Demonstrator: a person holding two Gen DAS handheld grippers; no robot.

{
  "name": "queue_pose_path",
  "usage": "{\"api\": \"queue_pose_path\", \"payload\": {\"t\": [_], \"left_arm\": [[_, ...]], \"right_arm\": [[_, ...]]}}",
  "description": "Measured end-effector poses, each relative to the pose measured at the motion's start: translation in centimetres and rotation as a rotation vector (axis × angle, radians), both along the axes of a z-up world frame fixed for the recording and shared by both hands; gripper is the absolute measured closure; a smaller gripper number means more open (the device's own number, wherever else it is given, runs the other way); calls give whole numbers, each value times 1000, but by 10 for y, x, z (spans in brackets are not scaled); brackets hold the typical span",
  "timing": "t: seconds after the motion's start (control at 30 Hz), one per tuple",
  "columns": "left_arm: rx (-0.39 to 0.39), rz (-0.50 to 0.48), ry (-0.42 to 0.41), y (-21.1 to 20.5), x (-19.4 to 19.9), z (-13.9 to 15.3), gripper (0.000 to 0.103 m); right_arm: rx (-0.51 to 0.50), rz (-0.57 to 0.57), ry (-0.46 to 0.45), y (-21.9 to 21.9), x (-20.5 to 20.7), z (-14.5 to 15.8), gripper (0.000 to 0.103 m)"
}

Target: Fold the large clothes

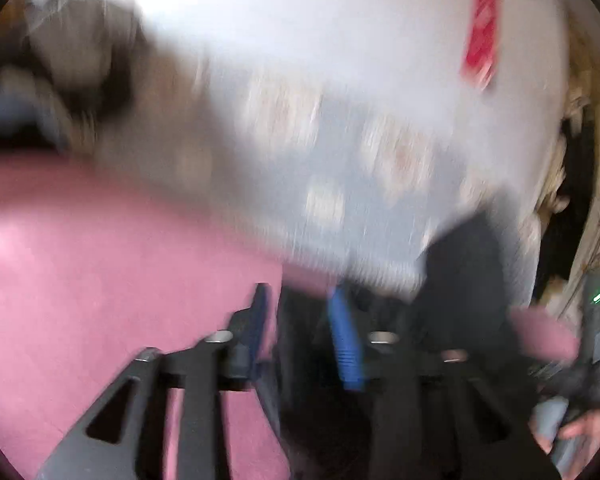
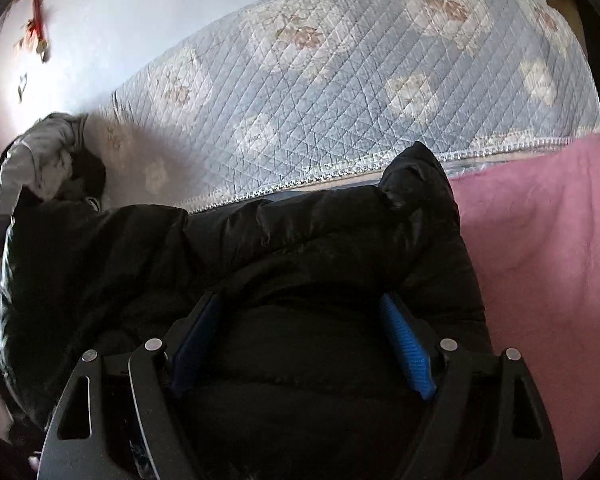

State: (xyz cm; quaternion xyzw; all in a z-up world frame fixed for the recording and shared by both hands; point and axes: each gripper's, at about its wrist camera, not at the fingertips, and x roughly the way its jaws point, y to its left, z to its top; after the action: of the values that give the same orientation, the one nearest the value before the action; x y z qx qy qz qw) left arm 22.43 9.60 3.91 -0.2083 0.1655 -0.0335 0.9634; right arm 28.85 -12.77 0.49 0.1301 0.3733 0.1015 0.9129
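Observation:
A black puffer jacket (image 2: 260, 248) lies crumpled on a pink sheet (image 2: 540, 240), one corner sticking up toward the quilt. My right gripper (image 2: 300, 300) hovers just over it, blue pads (image 2: 404, 340) spread wide on either side of a bulge of jacket and not pressing on it. The left wrist view is badly blurred. There my left gripper (image 1: 300, 304) has its fingers apart above the edge of the pink sheet (image 1: 80, 260), with the black jacket (image 1: 460, 272) to its right and dark fabric behind the gap. Nothing looks pinched in it.
A blue-grey quilted bedspread (image 2: 340, 100) with flower patches covers the bed beyond the jacket, against a white wall. A grey heap of clothes (image 2: 40, 152) lies at the left. A person's hand (image 1: 580, 432) shows at the lower right. A red ornament (image 1: 482, 28) hangs on the wall.

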Motion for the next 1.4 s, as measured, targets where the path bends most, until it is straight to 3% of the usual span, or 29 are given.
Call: {"api": "queue_pose_path", "payload": {"t": [0.03,0.17,0.23,0.4,0.47,0.53,0.57,0.67,0.7,0.8,0.9,1.0,1.1,1.23,1.27,1.3,1.33,1.37,1.4], "left_arm": [[-12,-13,-50,3,-9,16,32],[-126,-154,-74,4,-14,57,29],[-120,-212,-40,-7,-7,61,26],[48,-198,111,-51,34,40,23],[209,-76,192,-66,51,27,23],[286,-17,262,-70,60,8,23],[256,-14,304,-64,64,-3,21],[3,0,418,-31,66,-48,19],[-38,-4,435,-26,65,-59,19],[-19,16,443,-23,61,-68,13],[12,28,439,-27,60,-64,7],[-46,-1,462,-22,63,-71,2],[-227,-105,499,-8,72,-88,0],[-210,-155,503,-15,75,-85,0],[-218,-179,503,-17,76,-85,1],[-240,-217,498,-19,78,-84,19],[-286,-283,494,-21,80,-86,32],[-376,-379,491,-22,83,-92,48],[-407,-423,489,-23,86,-96,54]], "right_arm": [[-11,6,-10,1,-2,-1,20],[-47,22,-34,6,-5,1,20],[-17,15,-40,3,-5,3,20],[37,9,-62,-8,-17,12,20],[44,-10,-74,-15,-21,18,20],[51,-84,-93,-30,-24,24,20],[67,-130,-103,-42,-26,26,20],[116,-196,-101,-70,-24,26,17],[134,-203,-84,-79,-22,25,17],[86,-217,-5,-90,-20,19,17],[59,-173,-2,-90,-24,21,17],[186,-133,44,-97,-23,8,11],[321,-81,150,-102,-14,-25,10],[546,-57,187,-115,-14,-62,10],[542,-47,167,-114,-16,-63,10],[533,-28,158,-111,-16,-62,10],[548,6,158,-107,-15,-62,16],[588,20,157,-105,-15,-63,35],[626,1,126,-107,-18,-63,38]]}}
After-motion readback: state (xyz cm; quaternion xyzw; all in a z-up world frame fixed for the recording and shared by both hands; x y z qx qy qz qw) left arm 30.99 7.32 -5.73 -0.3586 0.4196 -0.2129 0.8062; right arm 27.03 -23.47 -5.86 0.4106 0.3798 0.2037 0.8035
